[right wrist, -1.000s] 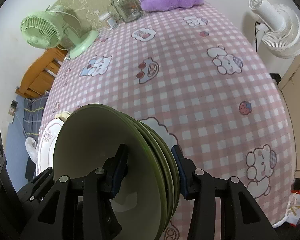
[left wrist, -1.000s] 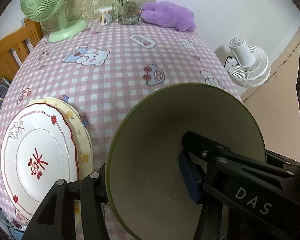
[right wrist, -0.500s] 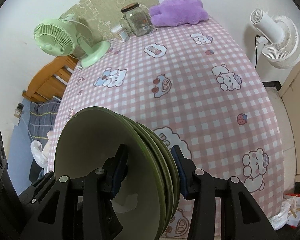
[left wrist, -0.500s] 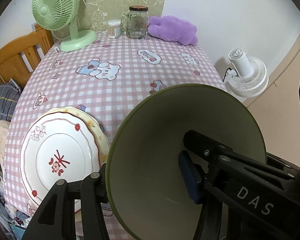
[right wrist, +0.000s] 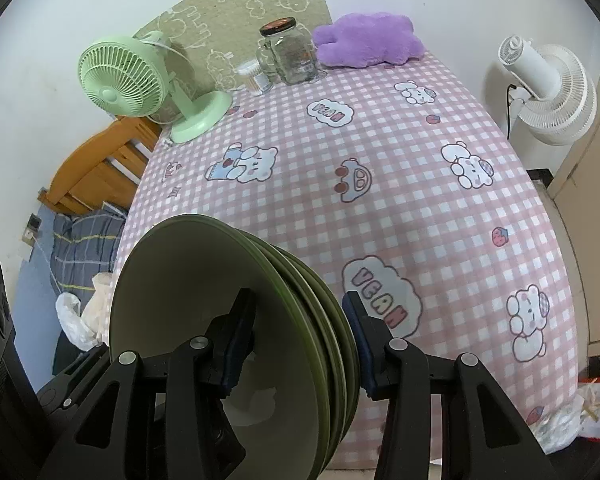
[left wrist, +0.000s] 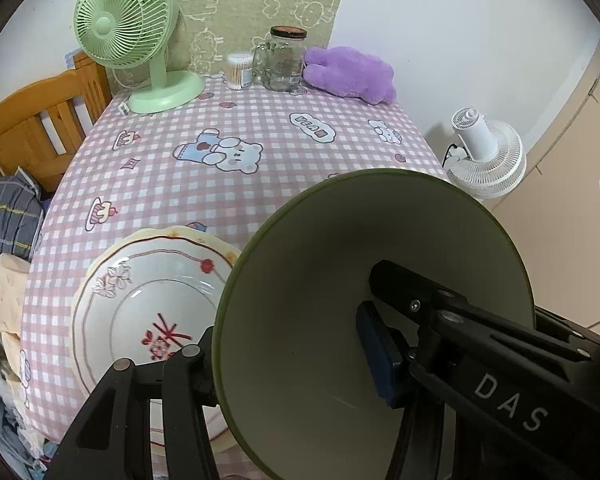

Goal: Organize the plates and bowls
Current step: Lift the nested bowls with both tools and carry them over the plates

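Left wrist view: your left gripper point(left wrist: 288, 364) is clenched on the wall of a stack of green bowls point(left wrist: 340, 280), one finger outside the rim at 7 o'clock, the blue-padded finger point(left wrist: 376, 354) inside at 4 o'clock. The stack is tilted on edge, its mouth facing the camera, and raised clear of the pink checked tablecloth point(left wrist: 260, 184). At 8 o'clock of the bowls, partly hidden behind their rim, a white plate with red flowers point(left wrist: 140, 304) lies on a yellow-rimmed plate point(left wrist: 172, 234) near the cloth's front-left edge.

Right wrist view: your right gripper point(right wrist: 300, 344) grasps the same stack point(right wrist: 204, 304) across several nested rims, one pad inside the nearest bowl, the other pad against the outermost wall. At least four green rims show edge-on.

Background, far end of the table: a green desk fan point(left wrist: 128, 32) at 11 o'clock, a cotton-swab tub point(left wrist: 238, 72) touching or just beside a lidded glass jar point(left wrist: 284, 60) at 12 o'clock, and a purple plush toy point(left wrist: 348, 74) at 1 o'clock. A white floor fan point(right wrist: 548, 88) stands off the table at 2 o'clock. A wooden bed frame point(left wrist: 32, 120) sits at 9 o'clock.
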`<state>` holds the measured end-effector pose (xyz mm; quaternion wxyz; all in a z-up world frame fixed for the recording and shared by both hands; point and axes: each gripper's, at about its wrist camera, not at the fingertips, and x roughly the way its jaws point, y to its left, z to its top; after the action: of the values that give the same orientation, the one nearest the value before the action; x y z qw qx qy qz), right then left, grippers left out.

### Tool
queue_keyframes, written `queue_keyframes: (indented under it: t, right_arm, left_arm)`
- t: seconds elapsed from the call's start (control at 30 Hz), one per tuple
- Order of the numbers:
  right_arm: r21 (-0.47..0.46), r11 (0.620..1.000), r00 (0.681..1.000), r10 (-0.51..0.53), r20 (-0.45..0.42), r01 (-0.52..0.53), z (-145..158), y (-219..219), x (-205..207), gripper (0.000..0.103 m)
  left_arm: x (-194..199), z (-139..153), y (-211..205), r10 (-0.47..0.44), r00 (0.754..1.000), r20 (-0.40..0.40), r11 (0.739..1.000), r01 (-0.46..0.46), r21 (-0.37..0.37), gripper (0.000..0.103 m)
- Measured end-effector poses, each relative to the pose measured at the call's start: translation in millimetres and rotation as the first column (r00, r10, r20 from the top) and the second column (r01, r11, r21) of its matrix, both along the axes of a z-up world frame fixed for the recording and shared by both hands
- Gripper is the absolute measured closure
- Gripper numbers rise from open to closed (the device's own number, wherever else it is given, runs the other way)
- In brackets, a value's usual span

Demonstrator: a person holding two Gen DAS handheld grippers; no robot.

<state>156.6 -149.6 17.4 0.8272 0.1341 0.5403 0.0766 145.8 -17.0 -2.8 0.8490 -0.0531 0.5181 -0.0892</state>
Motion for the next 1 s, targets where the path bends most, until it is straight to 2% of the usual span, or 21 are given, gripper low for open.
queue_keyframes:
  t: [0.53, 1.0]
  right_arm:
    - [-0.004, 1.000, 1.000, -0.015, -0.004, 0.014, -0.9, 68.1, -1.2, 0.055]
    - [0.000, 1.000, 0.997, 0.027, -0.070, -0.027, -23.3, 132.2, 10.7, 0.055]
  left_arm:
    - [-3.0, -0.3, 69.5, 0.001, 1.000, -0.009, 1.000, -0.001, 0.001, 0.048]
    - [2.2, -21.4, 131.0, 0.035, 0.996, -0.082, 0.999, -0.035, 0.006, 0.048]
